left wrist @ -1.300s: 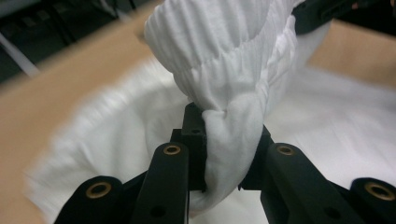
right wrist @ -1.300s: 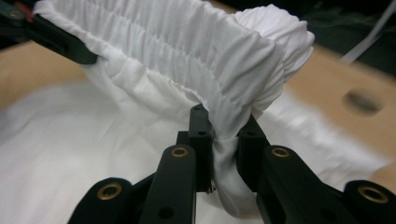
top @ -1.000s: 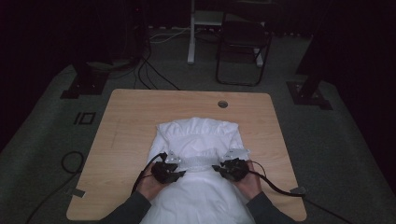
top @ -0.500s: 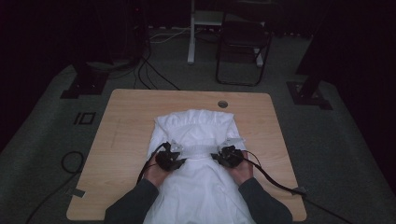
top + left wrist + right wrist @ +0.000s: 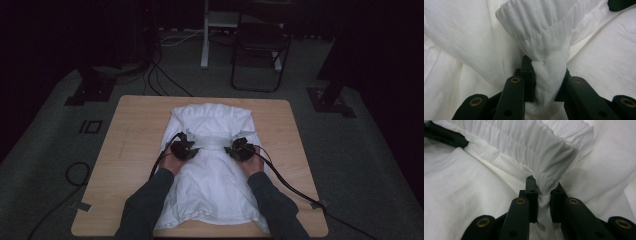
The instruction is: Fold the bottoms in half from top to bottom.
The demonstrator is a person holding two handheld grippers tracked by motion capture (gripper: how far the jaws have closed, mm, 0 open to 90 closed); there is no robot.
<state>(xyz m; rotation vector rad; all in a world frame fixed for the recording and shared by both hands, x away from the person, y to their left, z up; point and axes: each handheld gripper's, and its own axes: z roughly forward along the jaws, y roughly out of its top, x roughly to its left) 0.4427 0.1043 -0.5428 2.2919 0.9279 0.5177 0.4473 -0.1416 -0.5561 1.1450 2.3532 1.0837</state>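
A white garment (image 5: 215,170) lies spread down the middle of the wooden table (image 5: 135,130). Its ribbed, elasticated band (image 5: 215,143) is stretched between my two grippers across the cloth. My left gripper (image 5: 186,148) is shut on the band's left end; the bunched ribbed cloth (image 5: 546,75) is pinched between the jaws. My right gripper (image 5: 239,148) is shut on the band's right end, where gathered fabric (image 5: 546,187) is squeezed in the jaws. Both hands rest low over the garment. The other gripper's black tip (image 5: 446,137) shows at the upper left of the right gripper view.
Black cables (image 5: 280,175) trail from both grippers back over the table's near edge. The person's dark sleeves (image 5: 145,210) come in from the bottom. Beyond the table stand a dark chair (image 5: 260,45) and stand bases on a grey carpet with loose cables.
Both grippers have moved away from the person toward the far edge, carrying the ribbed band with them and folding the garment's near part over its far part.
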